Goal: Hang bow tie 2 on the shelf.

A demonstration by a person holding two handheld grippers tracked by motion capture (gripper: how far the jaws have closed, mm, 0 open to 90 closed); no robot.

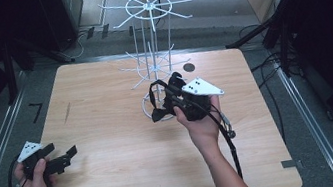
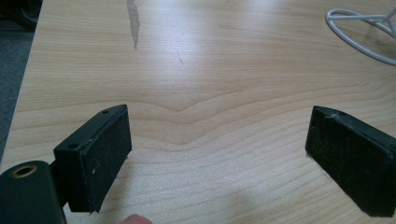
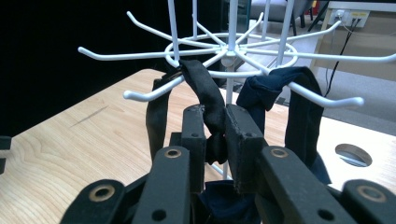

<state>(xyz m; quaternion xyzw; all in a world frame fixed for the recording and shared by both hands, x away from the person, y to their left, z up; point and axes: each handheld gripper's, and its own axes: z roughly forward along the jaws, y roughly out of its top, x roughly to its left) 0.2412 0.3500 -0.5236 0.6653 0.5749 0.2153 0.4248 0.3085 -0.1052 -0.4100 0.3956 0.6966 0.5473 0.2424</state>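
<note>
Jaws of the right gripper (image 3: 215,140) pinch a black strap (image 3: 205,100) looped over a prong of the white wire rack (image 3: 224,51), at the table's twelve o'clock. Hanging seems underway; next, I'd judge, comes letting go cleanly. Over at eight o'clock, the left gripper (image 2: 217,154) rests wide, gripping nothing.
</note>
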